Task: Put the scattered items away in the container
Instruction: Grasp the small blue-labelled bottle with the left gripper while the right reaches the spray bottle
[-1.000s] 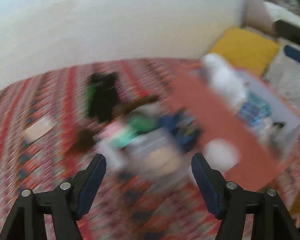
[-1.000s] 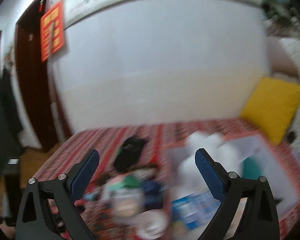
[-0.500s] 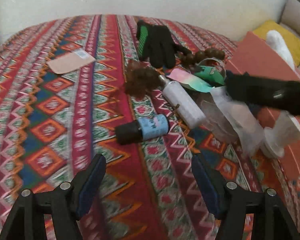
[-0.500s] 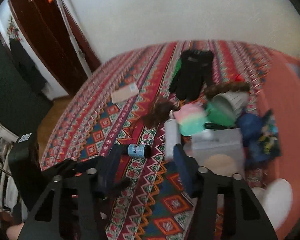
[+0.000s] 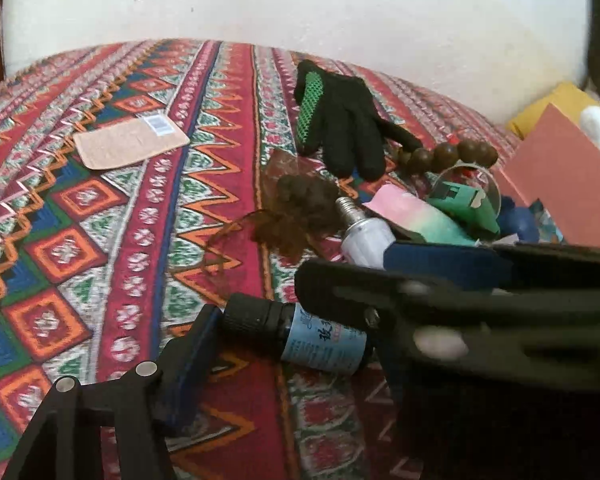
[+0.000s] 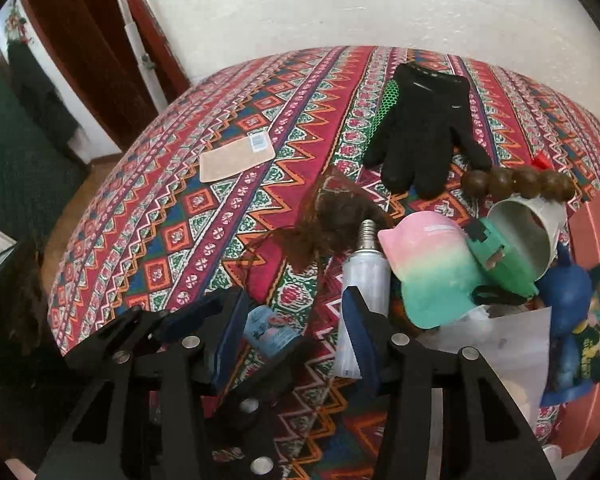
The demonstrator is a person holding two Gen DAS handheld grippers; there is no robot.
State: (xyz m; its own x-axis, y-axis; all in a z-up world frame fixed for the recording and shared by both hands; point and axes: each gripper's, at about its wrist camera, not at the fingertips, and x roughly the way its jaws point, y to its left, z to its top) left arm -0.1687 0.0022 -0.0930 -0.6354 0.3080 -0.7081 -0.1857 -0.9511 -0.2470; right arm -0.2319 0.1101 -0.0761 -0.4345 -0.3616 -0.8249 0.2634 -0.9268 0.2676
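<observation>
Between the spread jaws of both the left gripper (image 5: 300,344) and the right gripper (image 6: 290,324), neither clamped on anything, a small dark bottle (image 5: 300,330) lies on its side on the woven zigzag-patterned cloth (image 5: 112,216); it has a ribbed black cap and a pale blue paper label. Just beyond lie a white tubular bulb (image 6: 365,268) with a metal screw base, a brown hair tuft (image 6: 332,224), a glossy wooden bead string (image 6: 516,182), then a black knit glove (image 6: 424,128) and a flat tan card (image 6: 236,160). The terracotta container (image 5: 568,184) stands far right.
</observation>
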